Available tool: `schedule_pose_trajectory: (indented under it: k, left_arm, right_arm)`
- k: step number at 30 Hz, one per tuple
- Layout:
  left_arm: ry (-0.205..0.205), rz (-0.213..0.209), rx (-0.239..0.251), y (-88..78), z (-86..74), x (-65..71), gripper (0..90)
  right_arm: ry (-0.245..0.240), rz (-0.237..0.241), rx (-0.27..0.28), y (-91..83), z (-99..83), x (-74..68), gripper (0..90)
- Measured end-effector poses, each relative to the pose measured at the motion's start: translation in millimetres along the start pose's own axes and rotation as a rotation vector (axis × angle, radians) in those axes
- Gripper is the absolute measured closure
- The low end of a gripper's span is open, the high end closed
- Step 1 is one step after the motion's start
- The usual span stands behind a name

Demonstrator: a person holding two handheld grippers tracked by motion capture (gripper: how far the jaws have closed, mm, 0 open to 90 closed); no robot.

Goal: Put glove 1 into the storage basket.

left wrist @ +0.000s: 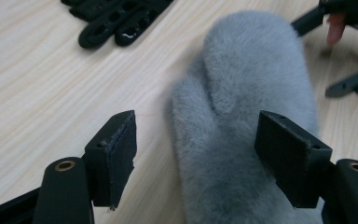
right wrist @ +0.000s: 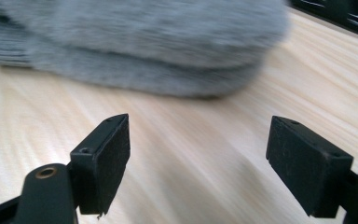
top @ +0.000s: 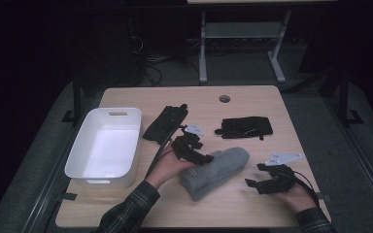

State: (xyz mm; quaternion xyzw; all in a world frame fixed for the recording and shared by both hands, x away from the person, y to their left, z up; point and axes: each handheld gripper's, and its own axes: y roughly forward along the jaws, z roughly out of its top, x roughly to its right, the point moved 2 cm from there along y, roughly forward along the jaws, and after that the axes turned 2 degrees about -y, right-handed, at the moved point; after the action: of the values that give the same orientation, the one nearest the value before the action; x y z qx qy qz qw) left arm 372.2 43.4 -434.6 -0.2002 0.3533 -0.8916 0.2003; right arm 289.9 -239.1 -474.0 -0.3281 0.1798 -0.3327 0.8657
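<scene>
A pair of grey fuzzy mittens point(top: 216, 171) lies stacked near the table's front middle. My left gripper point(top: 201, 156) hangs over their left end. In the left gripper view it point(left wrist: 200, 154) is open; the mitten point(left wrist: 247, 107) lies under and between the jaws, and the left pad stands clear of it. My right gripper point(top: 254, 174) sits just right of the mittens, also open. In the right gripper view its point(right wrist: 198, 163) jaws hold nothing, and the mittens point(right wrist: 135, 51) lie a short way ahead on the wood.
A white bin point(top: 85, 145) stands at the table's left. One black glove point(top: 165, 122) lies beside it, and a black glove pair point(top: 245, 127) lies behind the mittens. Bare wood lies along the front edge. A round cable hole point(top: 224, 98) is at the back.
</scene>
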Motion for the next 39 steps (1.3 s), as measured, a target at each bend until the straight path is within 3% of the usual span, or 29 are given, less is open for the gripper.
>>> schedule_pose_trajectory:
  k: [2, 7, 9, 16, 21, 23, 29, 33, 36, 39]
  left_arm:
    - [0.019, -0.005, -0.026, 2.4, -0.8, 0.0, 28.7]
    - [0.009, -0.023, -0.048, 12.4, -4.2, 7.4, 26.5]
    - [0.025, -0.026, -0.061, 15.4, -5.8, 8.2, 25.5]
    - [0.021, -0.036, -0.11, 28.5, -13.0, 6.5, 20.8]
    - [0.002, -0.077, -0.141, 34.3, -16.0, 4.0, 20.5]
    - [0.005, -0.112, -0.146, 35.3, -16.6, 4.2, 28.0]
    - [0.043, -0.165, -0.166, 37.0, -16.9, 9.1, 43.2]
    - [0.09, -0.161, -0.169, 37.3, -16.9, 14.2, 52.3]
    - [0.093, -0.165, -0.172, 37.3, -16.9, 16.5, 63.7]
    - [0.104, -0.164, -0.179, 36.7, -16.2, 18.3, 68.6]
  right_arm:
    - [0.018, -0.02, 0.004, -1.4, -2.3, 5.7, 18.6]
    - [0.035, -0.077, 0.008, -4.1, -4.9, 16.2, 15.7]
    - [0.051, -0.086, 0.003, -4.7, -5.8, 18.6, 15.7]
    - [0.052, -0.113, -0.002, -2.5, -7.2, 24.2, 15.2]
    - [0.06, -0.145, -0.005, 0.7, -7.7, 29.6, 14.3]
    - [0.059, -0.188, 0.001, 3.9, -7.6, 35.6, 13.7]
    - [0.078, -0.22, -0.001, 9.4, -8.4, 42.9, 13.6]
    - [0.081, -0.23, -0.013, 12.8, -10.4, 45.4, 13.3]
    - [0.087, -0.229, -0.005, 13.5, -10.6, 46.8, 13.2]
    - [0.094, -0.227, 0.008, 14.4, -11.4, 48.0, 12.7]
